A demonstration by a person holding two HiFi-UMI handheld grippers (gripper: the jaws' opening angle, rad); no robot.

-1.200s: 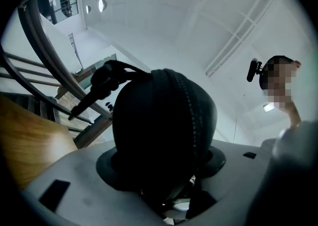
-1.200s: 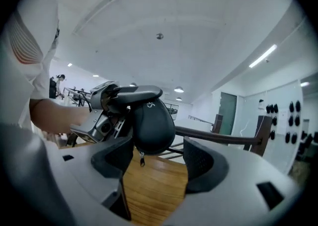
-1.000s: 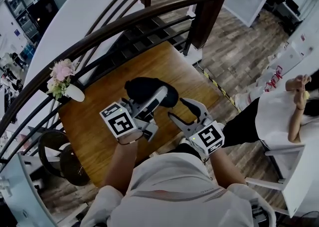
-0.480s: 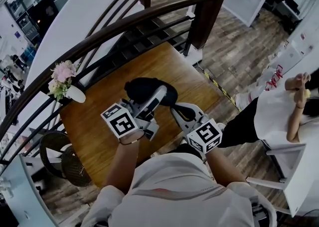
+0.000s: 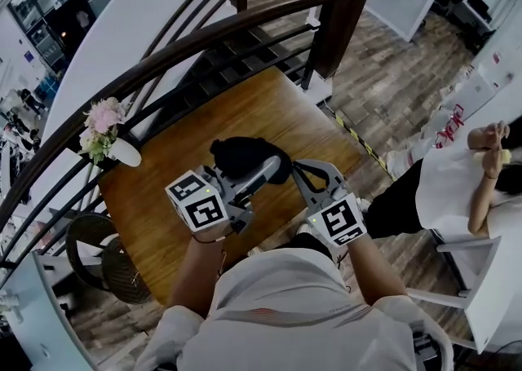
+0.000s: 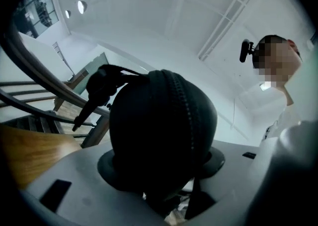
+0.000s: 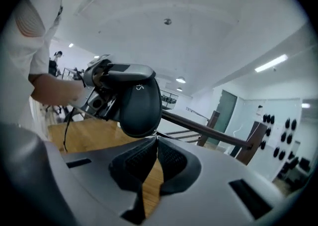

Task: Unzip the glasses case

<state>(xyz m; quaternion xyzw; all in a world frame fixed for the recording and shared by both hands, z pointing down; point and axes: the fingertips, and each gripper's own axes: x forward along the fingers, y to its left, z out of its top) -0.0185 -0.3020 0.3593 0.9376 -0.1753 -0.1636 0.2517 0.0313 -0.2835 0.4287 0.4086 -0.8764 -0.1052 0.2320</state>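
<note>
The glasses case (image 5: 243,156) is black and rounded, and it is held up over the near part of the wooden tabletop (image 5: 163,206) rather than lying on it. In the left gripper view its closed zip (image 6: 188,106) runs as a ridged line up over the bulging end of the case.

The left gripper (image 5: 259,167) is clamped on the case. Its jaws have just been closing a little further with the case between them, and its pads (image 6: 110,166) press on the case from either side.

The right gripper (image 5: 303,170) sits just beside the case on the person's right, with its jaws brought together. In the right gripper view the two ribbed pads (image 7: 133,163) meet at their tips right under the lower edge of the case. Something small may be pinched there, perhaps the zip pull, but it is too small to tell.

Both forearms reach forward from the person's white shirt (image 5: 285,312), each with a marker cube above the wrist.

Beyond the tabletop a dark curved railing (image 5: 163,51) sweeps across above a stair. A white vase of pink flowers (image 5: 104,129) stands at the tabletop's far left corner. Well apart on the right, another person (image 5: 457,190) in a white top sits over the plank floor (image 5: 391,68).
</note>
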